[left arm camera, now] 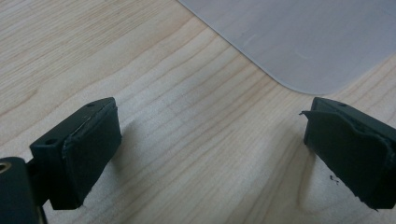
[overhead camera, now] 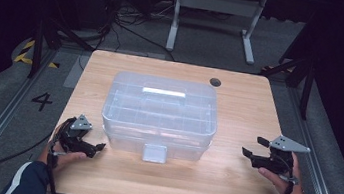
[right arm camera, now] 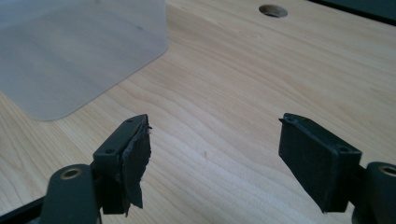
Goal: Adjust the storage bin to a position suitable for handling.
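A clear plastic storage box with a lid and a white front latch stands in the middle of the wooden table. My left gripper rests low by the box's front left corner, jaws open and pointing toward the box; in the left gripper view its jaws frame bare wood, with the box's corner just beyond. My right gripper hovers to the right of the box, open and pointing left. Between its jaws is bare wood, with the box ahead at the left.
A round cable hole lies in the table's far right part. Beyond the table are a white table frame, loose cables and dark floor. Wood stretches on both sides of the box and along the front edge.
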Demonstrator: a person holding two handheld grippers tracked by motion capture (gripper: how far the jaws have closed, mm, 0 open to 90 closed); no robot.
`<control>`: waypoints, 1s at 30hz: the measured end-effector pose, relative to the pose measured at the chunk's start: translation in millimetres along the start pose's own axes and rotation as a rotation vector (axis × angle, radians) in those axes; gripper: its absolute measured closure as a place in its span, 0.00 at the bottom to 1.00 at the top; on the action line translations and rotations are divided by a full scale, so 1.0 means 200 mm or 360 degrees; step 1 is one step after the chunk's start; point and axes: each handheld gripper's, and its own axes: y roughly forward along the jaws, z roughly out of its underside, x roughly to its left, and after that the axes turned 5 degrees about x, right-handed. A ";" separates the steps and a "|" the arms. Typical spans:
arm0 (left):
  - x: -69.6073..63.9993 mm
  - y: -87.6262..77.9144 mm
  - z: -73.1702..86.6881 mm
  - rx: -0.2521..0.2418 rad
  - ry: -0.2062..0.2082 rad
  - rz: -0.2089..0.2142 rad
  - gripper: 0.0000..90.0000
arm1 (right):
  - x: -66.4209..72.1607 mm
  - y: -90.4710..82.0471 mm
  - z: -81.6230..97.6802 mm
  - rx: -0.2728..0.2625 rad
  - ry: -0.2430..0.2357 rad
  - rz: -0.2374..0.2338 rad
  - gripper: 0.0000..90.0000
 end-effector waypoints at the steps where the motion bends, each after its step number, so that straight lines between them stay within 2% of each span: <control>1: 0.00 0.00 0.00 0.0000 0.0002 -0.0002 0.05 | 0.01 0.00 -0.01 -0.0004 -0.0012 0.0004 0.28; 6: 0.00 0.00 0.00 -0.0003 0.0000 -0.0001 0.05 | 0.03 -0.03 -0.07 -0.0036 -0.0041 0.0008 0.28; 9: 0.00 -0.01 0.00 0.0008 0.0003 -0.0018 0.06 | 0.04 -0.05 -0.11 -0.0023 -0.0048 0.0016 0.30; 10: -0.01 0.00 0.01 -0.0003 -0.0016 -0.0001 0.06 | 0.05 -0.06 -0.14 -0.0026 -0.0053 0.0004 0.30; 18: -0.01 -0.01 0.01 -0.0003 -0.0016 -0.0009 0.07 | 0.08 -0.14 -0.30 -0.0120 -0.0084 -0.0014 0.31; 30: -0.01 -0.01 0.01 -0.0003 -0.0016 -0.0008 0.07 | 0.10 -0.18 -0.49 -0.0160 -0.0176 0.0005 0.32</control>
